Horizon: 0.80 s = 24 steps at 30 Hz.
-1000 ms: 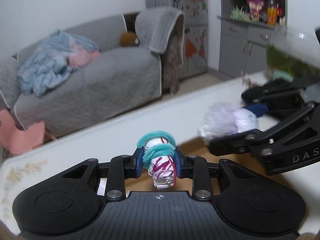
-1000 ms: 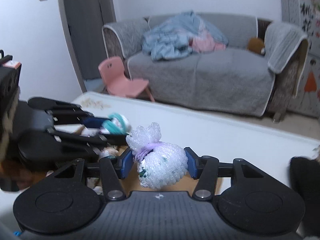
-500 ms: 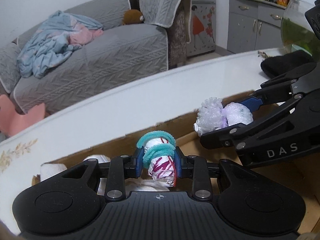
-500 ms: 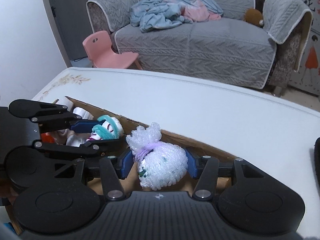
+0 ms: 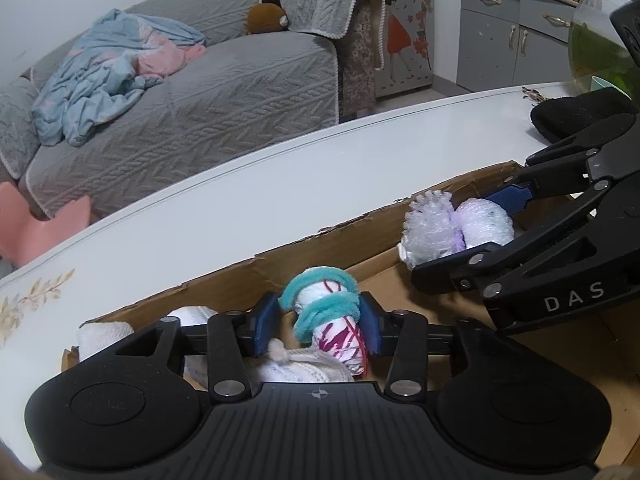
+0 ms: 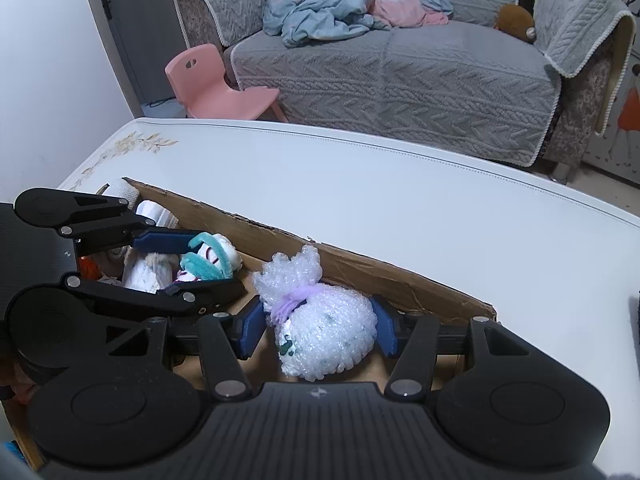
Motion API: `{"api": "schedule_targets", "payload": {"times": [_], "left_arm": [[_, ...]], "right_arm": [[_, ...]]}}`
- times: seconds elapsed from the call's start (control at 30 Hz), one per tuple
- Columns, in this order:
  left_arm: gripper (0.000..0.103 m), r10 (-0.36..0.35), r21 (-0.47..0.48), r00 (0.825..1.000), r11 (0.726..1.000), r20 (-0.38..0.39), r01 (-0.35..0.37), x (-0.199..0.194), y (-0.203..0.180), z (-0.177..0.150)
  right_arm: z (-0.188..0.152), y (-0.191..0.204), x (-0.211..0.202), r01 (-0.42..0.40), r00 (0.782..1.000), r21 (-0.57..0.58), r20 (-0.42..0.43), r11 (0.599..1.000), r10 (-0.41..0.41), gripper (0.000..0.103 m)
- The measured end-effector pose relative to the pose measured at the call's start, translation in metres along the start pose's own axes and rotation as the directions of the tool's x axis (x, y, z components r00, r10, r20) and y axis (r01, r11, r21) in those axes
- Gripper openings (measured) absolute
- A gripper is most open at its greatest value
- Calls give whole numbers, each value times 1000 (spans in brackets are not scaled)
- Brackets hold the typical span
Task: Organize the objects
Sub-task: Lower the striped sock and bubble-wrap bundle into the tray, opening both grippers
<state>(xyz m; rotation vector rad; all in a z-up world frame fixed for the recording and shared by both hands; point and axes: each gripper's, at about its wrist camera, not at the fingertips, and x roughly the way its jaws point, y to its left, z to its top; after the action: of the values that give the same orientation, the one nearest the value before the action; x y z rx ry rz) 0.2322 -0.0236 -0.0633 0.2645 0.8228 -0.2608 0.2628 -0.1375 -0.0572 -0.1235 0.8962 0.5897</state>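
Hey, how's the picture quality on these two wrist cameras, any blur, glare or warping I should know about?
Left wrist view: strong fisheye bowing of the table edge, dark rounded corners, dim bluish light, the held bundle with the teal band sharp. Right wrist view: the same warping, the sofa curved, the bubble-wrap pouch sharp, soft sheen on the tabletop, no harsh glare, no motion blur.

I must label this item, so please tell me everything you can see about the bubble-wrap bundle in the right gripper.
The bubble-wrap bundle is a rounded white pouch of bubble wrap, tied at the neck with a purple band, with a ruffled top. Dark green marks show through. The right gripper clamps it on both sides, tilted, above the cardboard box.
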Motion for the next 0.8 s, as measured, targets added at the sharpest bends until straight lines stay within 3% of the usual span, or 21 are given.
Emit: {"api": "schedule_targets", "payload": {"times": [0.07, 0.13, 0.17, 0.2, 0.8], "left_arm": [[59, -2, -9, 1000, 1000, -4, 2, 0, 1, 0], [76, -13, -7, 1000, 1000, -5, 13, -1, 1, 1], [79, 4, 5, 1000, 1000, -2, -4, -1, -1, 1], [78, 13, 21, 1000, 1000, -2, -13, -1, -4, 0], [81, 19, 23, 1000, 1000, 13, -19, -11, -5, 5]], "right_arm": [[0, 0, -1, 1, 1000, 9, 5, 1000, -1, 53], [1, -2, 0, -2, 1000, 18, 13, 1000, 2, 56], [1, -2, -1, -11, 1000, 19, 18, 1000, 11, 62], [1, -1, -1, -15, 1000, 17, 23, 1000, 15, 66], [5, -2, -5, 4, 1000, 11, 26, 1000, -4, 71]]}}
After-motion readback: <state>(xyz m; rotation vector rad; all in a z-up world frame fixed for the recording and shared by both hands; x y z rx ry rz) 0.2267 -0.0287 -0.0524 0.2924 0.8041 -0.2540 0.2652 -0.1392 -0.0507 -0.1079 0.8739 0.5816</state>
